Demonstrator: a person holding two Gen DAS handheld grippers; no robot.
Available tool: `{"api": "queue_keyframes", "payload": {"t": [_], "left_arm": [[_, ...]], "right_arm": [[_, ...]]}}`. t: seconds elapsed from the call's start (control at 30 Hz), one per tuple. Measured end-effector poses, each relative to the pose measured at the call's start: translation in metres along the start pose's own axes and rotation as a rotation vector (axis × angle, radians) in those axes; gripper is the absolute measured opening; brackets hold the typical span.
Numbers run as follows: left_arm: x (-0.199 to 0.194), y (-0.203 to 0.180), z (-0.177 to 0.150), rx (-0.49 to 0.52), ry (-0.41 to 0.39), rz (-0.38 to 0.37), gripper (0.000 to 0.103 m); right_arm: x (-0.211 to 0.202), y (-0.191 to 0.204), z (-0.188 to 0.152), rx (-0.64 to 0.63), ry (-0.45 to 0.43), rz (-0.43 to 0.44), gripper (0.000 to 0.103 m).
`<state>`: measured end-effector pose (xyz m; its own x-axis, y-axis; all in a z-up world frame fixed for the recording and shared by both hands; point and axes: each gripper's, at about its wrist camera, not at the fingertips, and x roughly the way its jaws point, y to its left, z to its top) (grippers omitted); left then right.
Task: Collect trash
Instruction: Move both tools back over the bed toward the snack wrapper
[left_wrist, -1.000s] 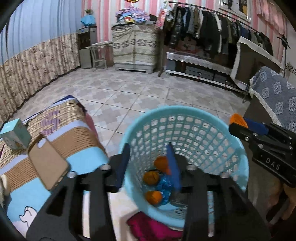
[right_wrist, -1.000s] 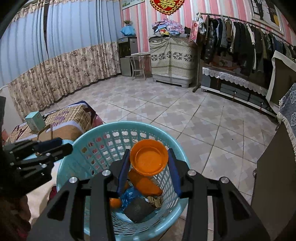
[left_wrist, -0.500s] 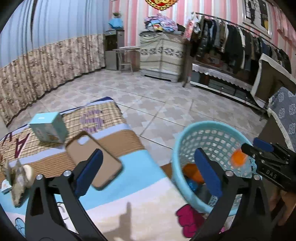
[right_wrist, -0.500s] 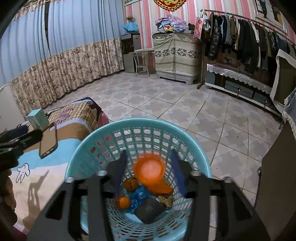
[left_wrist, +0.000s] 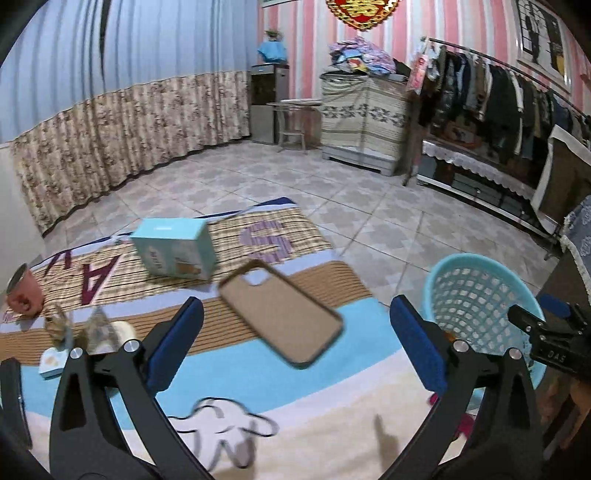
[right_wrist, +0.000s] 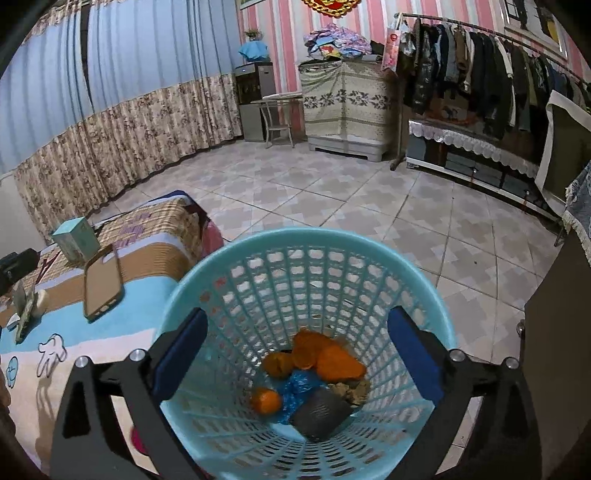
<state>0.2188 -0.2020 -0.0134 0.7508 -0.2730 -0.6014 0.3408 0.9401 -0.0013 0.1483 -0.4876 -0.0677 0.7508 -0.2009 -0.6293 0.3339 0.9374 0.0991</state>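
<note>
Trash (right_wrist: 314, 373) lies in basket (right_wrist: 229, 258) beneath the spread right claw (right_wrist: 295, 354).

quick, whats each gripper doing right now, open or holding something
left gripper: open, holding nothing, over the bed blanket.
right gripper: open, holding nothing, above the blue basket.

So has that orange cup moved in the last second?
Yes. It left the right gripper and dropped down to the bottom of the blue basket, where the orange cup now lies.

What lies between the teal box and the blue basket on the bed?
A phone case lies between the box and the basket, seen in both wrist views.
</note>
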Motion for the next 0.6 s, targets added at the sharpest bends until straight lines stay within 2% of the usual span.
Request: {"api": "queue_keyframes", "payload": {"t": [0.2, 0.3, 0.5, 0.6], "left_arm": [[-0.009, 0.043, -0.003, -0.024, -0.009, 0.048, 0.097], [-0.009, 0.068, -0.006, -0.037, 0.011, 0.074, 0.097], [0.001, 0.123, -0.015, -0.130, 0.064, 0.129, 0.097], [0.004, 0.145, -0.023, -0.145, 0.079, 0.179, 0.097]], "right_arm": [[-0.004, 0.049, 0.000, -0.050, -0.015, 0.040, 0.097], [-0.003, 0.074, 0.004, -0.063, -0.017, 0.068, 0.097], [0.004, 0.129, 0.010, -0.100, -0.007, 0.135, 0.097], [0.008, 0.154, 0.011, -0.133, -0.006, 0.150, 0.097]]}}
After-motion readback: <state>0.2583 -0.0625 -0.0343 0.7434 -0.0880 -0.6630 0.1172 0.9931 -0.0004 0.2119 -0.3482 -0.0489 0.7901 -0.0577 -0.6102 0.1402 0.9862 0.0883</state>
